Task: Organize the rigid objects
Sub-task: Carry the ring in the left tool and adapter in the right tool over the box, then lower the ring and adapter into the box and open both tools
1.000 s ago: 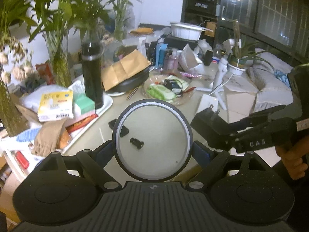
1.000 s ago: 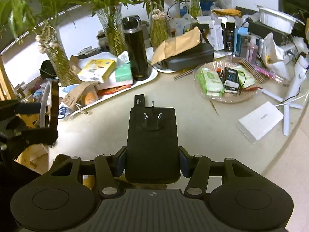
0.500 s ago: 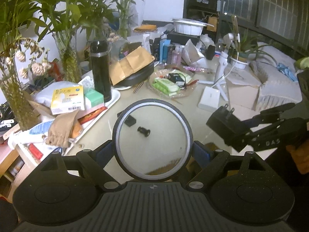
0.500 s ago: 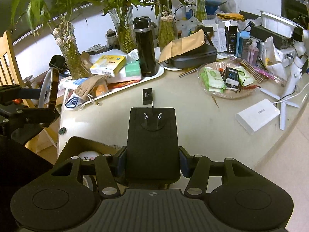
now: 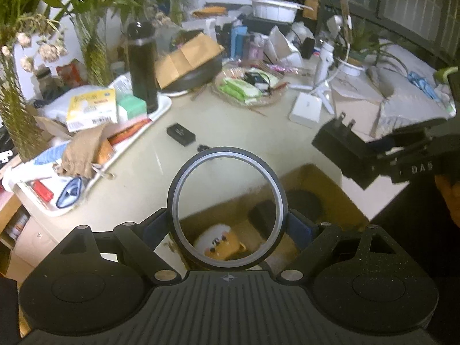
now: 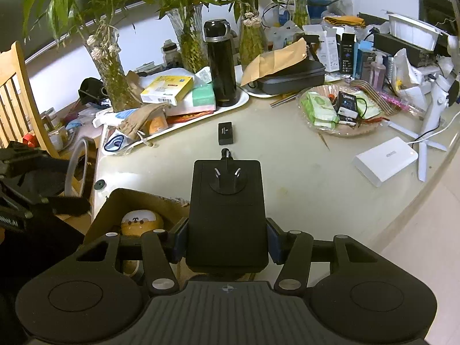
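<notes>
Black and ring-shaped, a roll of tape (image 5: 227,210) sits clamped in my left tongs (image 5: 230,224), held over an open brown cardboard box (image 5: 322,178) directly below. My right tongs (image 6: 227,240) grip a flat black power adapter (image 6: 227,215), prongs forward, beside that box. Ahead of both on the pale round table (image 6: 302,189) lies a small black rectangular block (image 6: 225,133).

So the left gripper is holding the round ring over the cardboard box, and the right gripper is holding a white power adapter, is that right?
Not quite. The power adapter in the right gripper is black, not white, as the right wrist view shows. The rest holds: the left gripper holds the round ring over the cardboard box.
</notes>
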`<state>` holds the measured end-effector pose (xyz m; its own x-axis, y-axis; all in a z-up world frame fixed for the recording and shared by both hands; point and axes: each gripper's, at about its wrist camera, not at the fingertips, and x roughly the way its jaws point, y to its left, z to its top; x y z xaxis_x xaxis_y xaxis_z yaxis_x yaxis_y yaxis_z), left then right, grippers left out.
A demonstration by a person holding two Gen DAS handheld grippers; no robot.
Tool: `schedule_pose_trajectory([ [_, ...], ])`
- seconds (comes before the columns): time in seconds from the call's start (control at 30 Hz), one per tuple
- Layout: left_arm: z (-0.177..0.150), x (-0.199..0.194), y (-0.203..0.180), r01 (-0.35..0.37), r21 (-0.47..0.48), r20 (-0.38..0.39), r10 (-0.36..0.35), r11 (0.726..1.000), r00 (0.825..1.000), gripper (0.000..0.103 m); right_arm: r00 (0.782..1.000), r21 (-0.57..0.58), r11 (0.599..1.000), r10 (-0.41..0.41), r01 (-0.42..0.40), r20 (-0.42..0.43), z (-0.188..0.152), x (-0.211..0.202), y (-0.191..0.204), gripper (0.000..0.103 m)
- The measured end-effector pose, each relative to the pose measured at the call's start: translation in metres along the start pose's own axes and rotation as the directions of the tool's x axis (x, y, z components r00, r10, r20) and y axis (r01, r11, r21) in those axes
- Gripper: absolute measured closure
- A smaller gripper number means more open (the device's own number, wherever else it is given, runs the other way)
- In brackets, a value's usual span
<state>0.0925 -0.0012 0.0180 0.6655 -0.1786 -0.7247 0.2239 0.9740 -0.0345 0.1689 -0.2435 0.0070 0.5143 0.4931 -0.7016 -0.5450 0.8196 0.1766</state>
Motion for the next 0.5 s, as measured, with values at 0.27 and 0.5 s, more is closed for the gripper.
schedule_pose_trajectory([
  [0.27,-0.008,0.011,-0.011,0.092,0.033,-0.031,-0.091,0.995,0.995,0.016,1.0,0.01,1.0,0.01,-0.01,-0.01,-0.005,-0.001,0.0,0.046],
  [0.5,-0.015,0.012,-0.017,0.095,0.031,-0.024,-0.095,0.995,0.995,0.015,1.0,0.012,1.0,0.018,-0.018,-0.016,-0.009,-0.001,0.002,0.046],
])
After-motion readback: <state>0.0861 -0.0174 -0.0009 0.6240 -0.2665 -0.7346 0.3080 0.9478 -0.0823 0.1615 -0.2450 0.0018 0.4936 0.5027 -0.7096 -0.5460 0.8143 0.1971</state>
